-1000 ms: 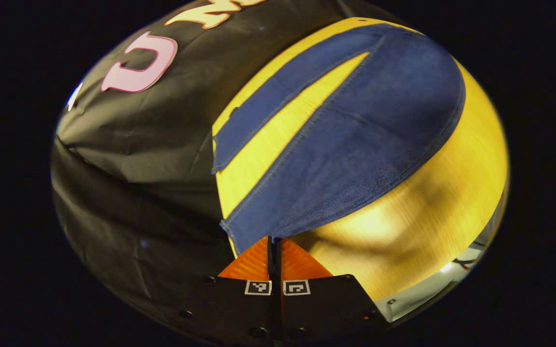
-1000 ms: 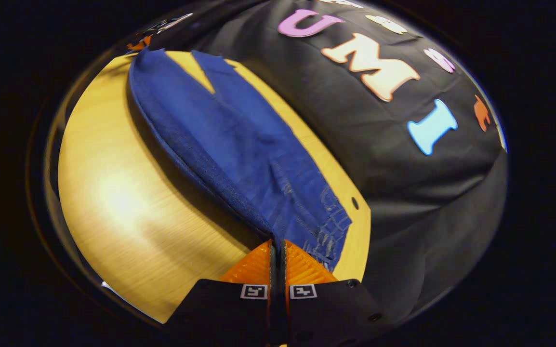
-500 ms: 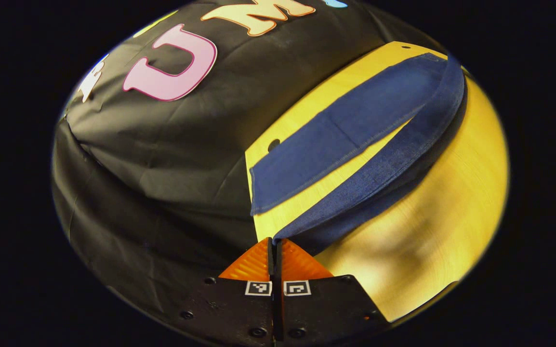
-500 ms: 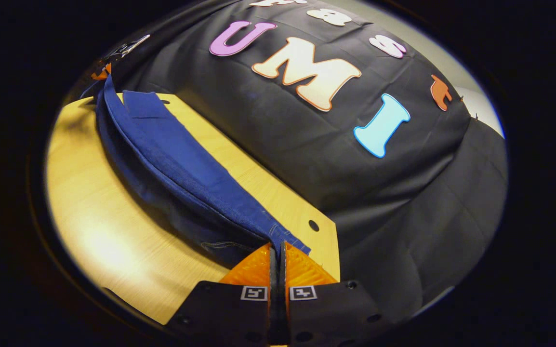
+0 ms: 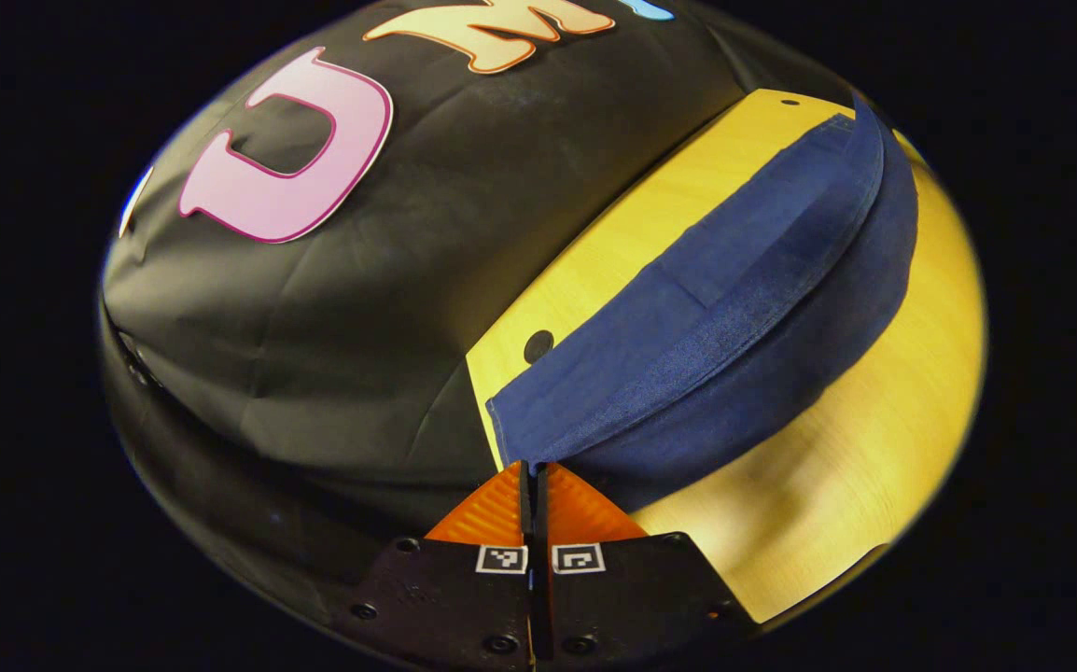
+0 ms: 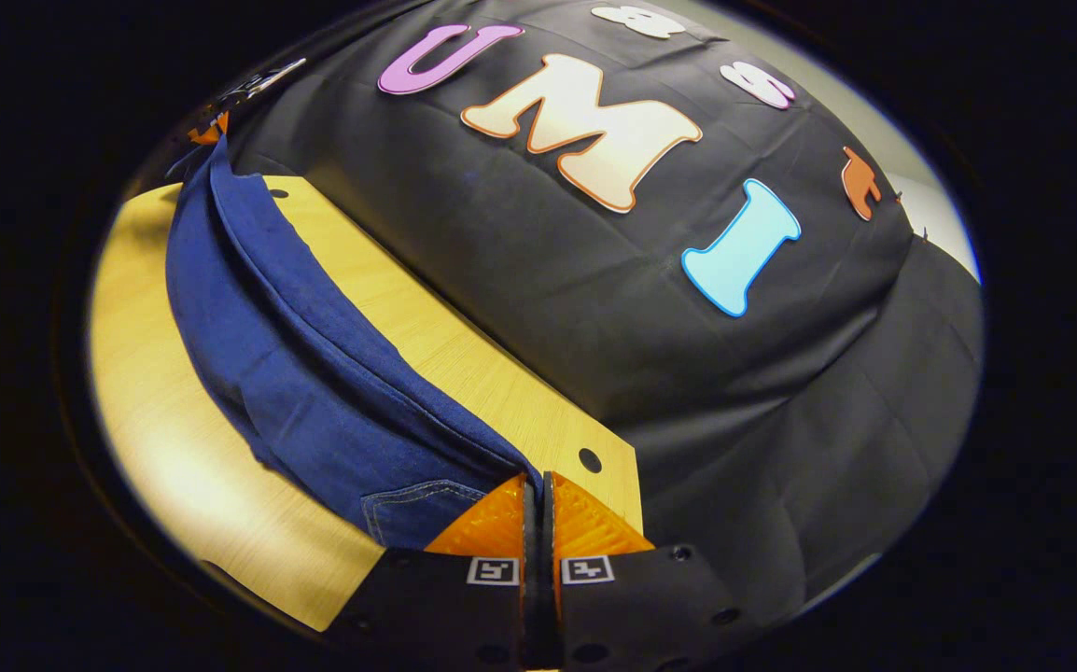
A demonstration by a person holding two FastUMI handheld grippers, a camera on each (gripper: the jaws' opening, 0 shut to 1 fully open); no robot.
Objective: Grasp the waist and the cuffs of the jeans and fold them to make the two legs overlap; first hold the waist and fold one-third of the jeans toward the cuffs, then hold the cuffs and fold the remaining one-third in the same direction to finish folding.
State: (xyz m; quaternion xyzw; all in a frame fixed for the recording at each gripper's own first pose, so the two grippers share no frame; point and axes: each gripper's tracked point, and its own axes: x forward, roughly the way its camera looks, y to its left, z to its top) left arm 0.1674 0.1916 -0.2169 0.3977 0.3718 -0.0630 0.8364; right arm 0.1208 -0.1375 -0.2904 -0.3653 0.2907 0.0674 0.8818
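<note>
Dark blue jeans (image 5: 725, 317) lie along the far side of a light wooden table (image 5: 837, 467). My left gripper (image 5: 533, 467) is shut on the cuff end of one leg, holding it over the other leg. In the right gripper view the jeans (image 6: 296, 373) stretch away to the upper left, with a back pocket (image 6: 412, 509) showing near my fingers. My right gripper (image 6: 536, 478) is shut on the waist edge. The two legs nearly overlap. At the far end of the jeans a bit of the other gripper (image 6: 207, 131) shows.
The table's far edge runs close behind the jeans, with a round hole (image 5: 538, 346) near each corner (image 6: 589, 459). The booth's black cloth wall (image 6: 650, 308) hangs right behind that edge. Bare tabletop (image 6: 184, 448) lies on the near side of the jeans.
Both grippers have carried the held leg up and over toward the far edge. It now covers the other leg, and the strip of table between the legs has closed.
</note>
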